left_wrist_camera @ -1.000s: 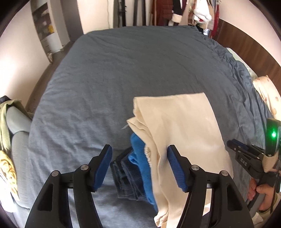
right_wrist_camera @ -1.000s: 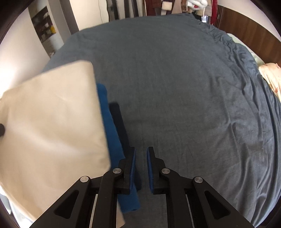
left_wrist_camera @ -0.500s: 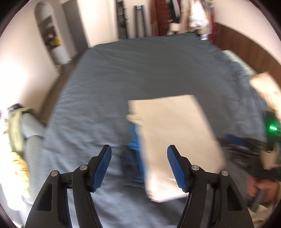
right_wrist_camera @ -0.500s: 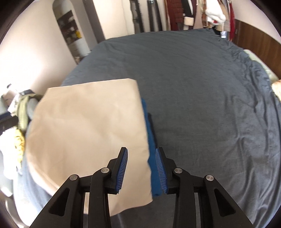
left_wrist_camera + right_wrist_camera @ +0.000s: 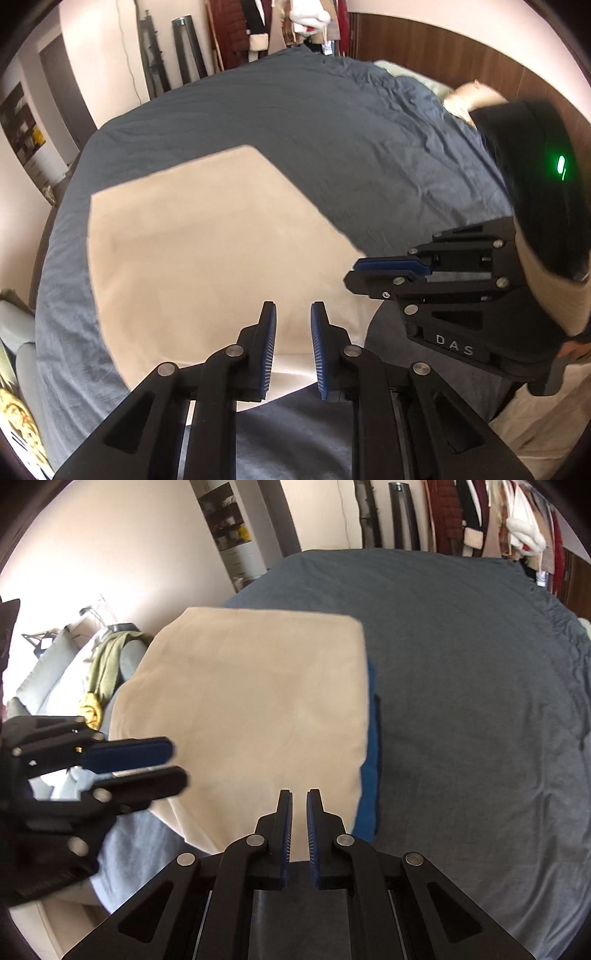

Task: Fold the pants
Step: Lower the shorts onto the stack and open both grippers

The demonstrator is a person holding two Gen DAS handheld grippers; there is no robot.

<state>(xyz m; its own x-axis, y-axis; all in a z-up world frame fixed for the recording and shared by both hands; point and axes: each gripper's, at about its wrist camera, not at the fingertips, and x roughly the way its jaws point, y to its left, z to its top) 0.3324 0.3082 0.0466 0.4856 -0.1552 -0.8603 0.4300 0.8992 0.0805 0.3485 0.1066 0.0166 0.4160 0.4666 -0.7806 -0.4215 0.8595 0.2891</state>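
Cream pants (image 5: 207,240) lie folded flat on the grey-blue bed (image 5: 332,122), on top of a blue garment (image 5: 371,775) and a dark one whose edge peeks out on the right. My left gripper (image 5: 293,308) hovers over the near edge of the cream pants. Its jaws are closing, with a narrow gap and no cloth pinched. My right gripper (image 5: 299,795) is over the near right corner of the stack. Its jaws are closing too, nearly together, with nothing gripped. Each gripper shows in the other's view: the right gripper (image 5: 352,273) and the left gripper (image 5: 179,764).
A grey sofa draped with green and yellow clothes (image 5: 107,664) stands left of the bed. Hanging clothes (image 5: 480,517) fill the far wall. A wooden headboard (image 5: 443,55) and a pillow (image 5: 465,96) lie at the right. A shelf (image 5: 232,524) stands at the back left.
The left gripper swung right over the cream pants and its jaws narrowed from wide open. The right gripper's jaws widened, then narrowed. The two grippers have come close together at the stack's near edge.
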